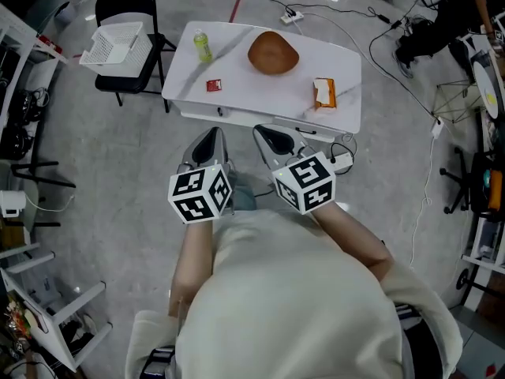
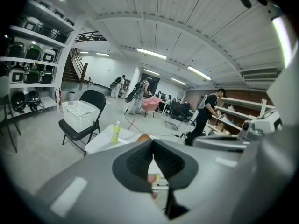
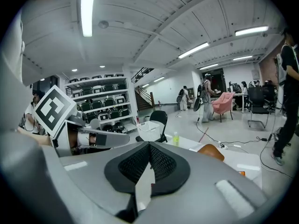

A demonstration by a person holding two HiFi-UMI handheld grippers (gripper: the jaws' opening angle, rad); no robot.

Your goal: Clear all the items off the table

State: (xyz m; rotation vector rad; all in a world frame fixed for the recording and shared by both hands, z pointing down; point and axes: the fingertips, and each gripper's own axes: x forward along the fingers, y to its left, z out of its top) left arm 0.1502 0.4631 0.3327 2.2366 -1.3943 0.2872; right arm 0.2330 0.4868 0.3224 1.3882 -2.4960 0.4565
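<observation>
Shelves (image 2: 28, 59): white racking at the far left of the left gripper view, with rows of dark and pale containers.
Chair (image 1: 126, 2): black, folding, on the grey floor just beside the left end of the desk.
Basket (image 1: 117, 43): white, lattice-walled, sits on the chair seat.
Desk (image 1: 237, 93): white, at top centre of the head view. It carries four things, all apart from one another.
Bottle (image 1: 203, 46): small, yellow-green, upright near the far left corner of the desk.
Box (image 1: 214, 85): small, red, lies flat on the left part of the desk near its front edge, on the person's side of the bottle.
Left gripper (image 1: 207, 144): held out in front of the person, short of the front edge of the desk and pointing toward it. It touches nothing. Jaws closed tip to tip, nothing between them.
Bowl (image 1: 273, 53): brown, upright, mid-desk toward the far side, between bottle and packet.
Right gripper (image 1: 276, 139): just beside the left gripper, also short of the desk and pointing toward it. Jaws fully together, holding nothing.
Power strip (image 1: 291, 17): white, on the floor beyond the far edge of the desk, with a cable attached.
Packet (image 1: 323, 93): orange, lies flat on the right part of the desk near the front edge.
</observation>
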